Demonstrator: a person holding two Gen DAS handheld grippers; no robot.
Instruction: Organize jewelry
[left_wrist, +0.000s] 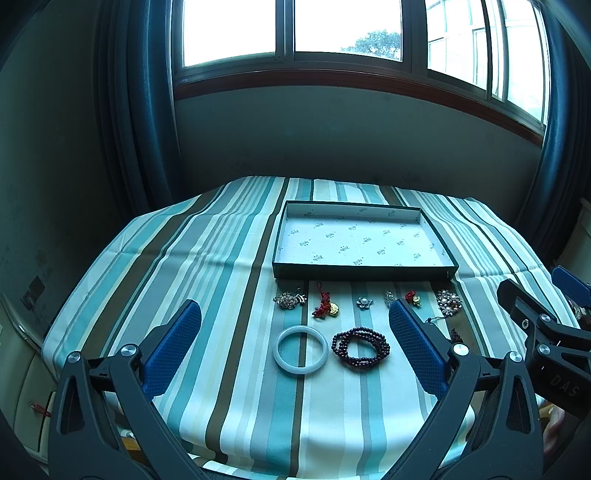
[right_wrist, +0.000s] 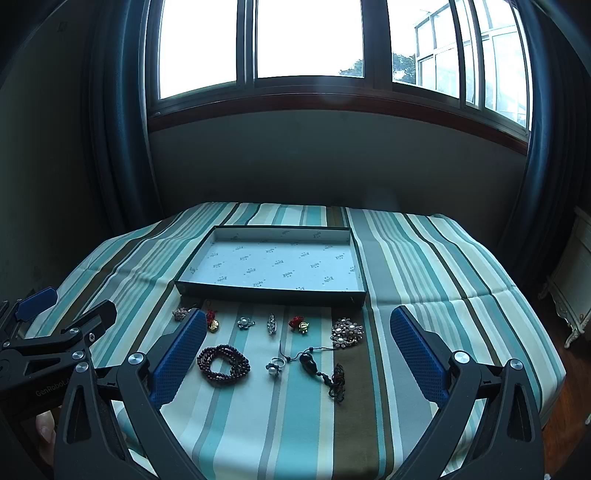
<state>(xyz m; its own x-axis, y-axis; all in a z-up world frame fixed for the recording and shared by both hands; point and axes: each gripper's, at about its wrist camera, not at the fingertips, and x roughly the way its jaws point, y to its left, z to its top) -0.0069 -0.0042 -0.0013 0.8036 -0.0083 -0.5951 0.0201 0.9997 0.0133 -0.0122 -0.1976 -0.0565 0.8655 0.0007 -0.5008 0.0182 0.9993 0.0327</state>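
A shallow open tray (left_wrist: 364, 271) (right_wrist: 269, 294) with a white patterned lining sits on the striped table. In front of it lie jewelry pieces: a white jade bangle (left_wrist: 275, 350), a dark red bead bracelet (left_wrist: 361, 349) (right_wrist: 223, 363), brooches (left_wrist: 289, 300) (right_wrist: 346, 331), red-and-gold charms (left_wrist: 327, 308) (right_wrist: 300, 324), a flower pin (left_wrist: 364, 302) (right_wrist: 245, 323), a ring (right_wrist: 274, 366) and a dark pendant on a cord (right_wrist: 308, 362). My left gripper (left_wrist: 295, 308) is open above the bangle and beads. My right gripper (right_wrist: 298, 319) is open above the ring and pendant. Both are empty.
The striped cloth (left_wrist: 221, 280) covers a table whose edges fall away at left, right and front. A wall with a window stands behind. Dark curtains (left_wrist: 140, 110) hang at both sides. White furniture (right_wrist: 576, 280) stands at the right.
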